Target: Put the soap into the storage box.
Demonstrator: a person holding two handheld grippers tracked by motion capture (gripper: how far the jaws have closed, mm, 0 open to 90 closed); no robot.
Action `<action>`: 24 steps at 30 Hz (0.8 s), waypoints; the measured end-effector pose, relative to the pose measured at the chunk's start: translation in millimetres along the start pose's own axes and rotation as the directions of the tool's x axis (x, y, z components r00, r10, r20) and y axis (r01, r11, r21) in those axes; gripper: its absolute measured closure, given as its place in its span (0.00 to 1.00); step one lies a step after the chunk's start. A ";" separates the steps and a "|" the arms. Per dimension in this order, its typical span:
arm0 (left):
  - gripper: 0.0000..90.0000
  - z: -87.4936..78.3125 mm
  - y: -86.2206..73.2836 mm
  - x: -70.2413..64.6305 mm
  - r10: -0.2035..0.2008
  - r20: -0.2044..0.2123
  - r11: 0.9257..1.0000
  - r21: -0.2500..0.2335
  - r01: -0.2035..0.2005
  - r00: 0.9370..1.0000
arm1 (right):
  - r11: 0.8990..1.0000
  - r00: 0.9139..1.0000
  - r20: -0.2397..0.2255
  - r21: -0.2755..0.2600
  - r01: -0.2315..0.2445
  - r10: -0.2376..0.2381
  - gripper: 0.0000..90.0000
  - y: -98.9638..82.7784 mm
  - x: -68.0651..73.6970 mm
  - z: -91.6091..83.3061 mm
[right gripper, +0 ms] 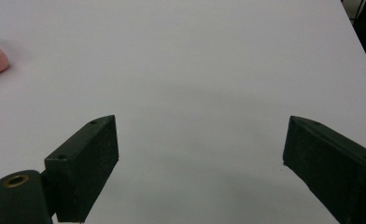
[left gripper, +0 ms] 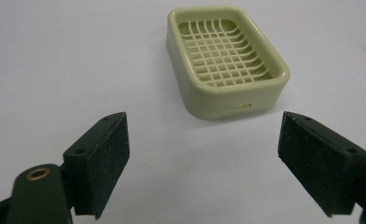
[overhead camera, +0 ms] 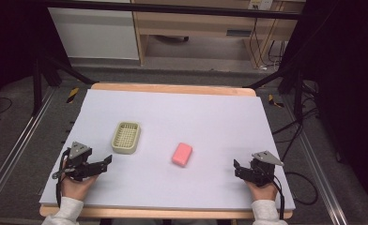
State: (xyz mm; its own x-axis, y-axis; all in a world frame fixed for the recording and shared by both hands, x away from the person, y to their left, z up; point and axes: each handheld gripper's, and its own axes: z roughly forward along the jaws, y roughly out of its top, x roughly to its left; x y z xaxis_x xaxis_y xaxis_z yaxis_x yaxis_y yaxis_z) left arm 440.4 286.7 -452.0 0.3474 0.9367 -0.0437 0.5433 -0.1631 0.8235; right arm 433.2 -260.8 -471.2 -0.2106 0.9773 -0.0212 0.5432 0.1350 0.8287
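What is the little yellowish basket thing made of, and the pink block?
The soap dish looks like hard moulded plastic, pale green-yellow with a slight sheen, smooth rounded rim and a neat grid floor. The pink block looks like a soap bar, matte with rounded corners; it might also be foam.

I'm looking at a matt, smooth pale sheet [overhead camera: 219, 117] covering a wood-edged table [overhead camera: 172, 88]. At ten o'clock from the matt pink soap bar [overhead camera: 182, 153], a cream plastic dish [left gripper: 228, 60] is showing a slight sheen. Both grippers' pads [left gripper: 109, 158] are looking rough and matt black.
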 end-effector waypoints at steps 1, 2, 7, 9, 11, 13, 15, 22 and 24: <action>0.21 0.0 0.0 0.0 0.000 0.000 1.000 0.000 0.000 1.000 | 1.000 1.000 0.000 0.000 0.000 0.000 0.12 0.0 0.0 0.0; 0.21 -1.0 1.3 -1.0 -0.003 0.006 1.000 -0.006 0.003 1.000 | 1.000 1.000 0.000 -0.005 -0.003 0.003 0.12 -0.4 -0.9 -1.0; 0.21 -2.7 4.6 -5.3 -0.004 0.011 1.000 0.003 0.004 1.000 | 1.000 1.000 -0.004 0.002 -0.005 0.005 0.12 -0.2 -0.2 -0.9; 0.21 -2.9 5.9 -8.2 0.004 0.008 1.000 0.007 -0.004 1.000 | 1.000 1.000 0.000 -0.003 0.004 -0.004 0.12 -0.1 0.4 -1.4; 0.21 -3.3 7.5 -10.6 0.005 0.009 1.000 0.006 -0.005 1.000 | 1.000 1.000 -0.001 -0.002 0.007 -0.007 0.12 -0.1 0.7 -1.2; 0.21 -3.4 8.7 -13.3 0.000 0.012 1.000 -0.001 0.000 1.000 | 1.000 1.000 0.000 0.004 0.007 -0.007 0.12 -0.3 1.0 -0.6; 0.21 -3.7 9.8 -15.6 -0.003 0.018 1.000 0.003 0.003 1.000 | 1.000 1.000 -0.002 0.006 0.009 -0.009 0.12 -0.4 1.0 -0.1; 0.21 -2.5 13.5 -29.4 0.024 0.035 1.000 0.003 -0.025 0.999 | 1.000 1.000 -0.003 0.009 0.009 -0.009 0.12 -0.4 1.3 -0.1; 0.22 -2.2 14.8 -32.9 0.031 0.040 1.000 0.001 -0.031 0.999 | 1.000 1.000 -0.006 0.010 0.008 -0.008 0.12 -0.3 1.4 0.1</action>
State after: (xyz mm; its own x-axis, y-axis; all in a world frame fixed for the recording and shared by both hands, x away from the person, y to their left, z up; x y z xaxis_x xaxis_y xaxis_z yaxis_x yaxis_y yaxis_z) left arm 435.3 254.1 -437.1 0.3942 0.9181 -0.0411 0.5335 -0.1922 0.8237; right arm 432.8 -259.4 -471.6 -0.2196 0.9753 -0.0243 0.5495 0.1442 0.8229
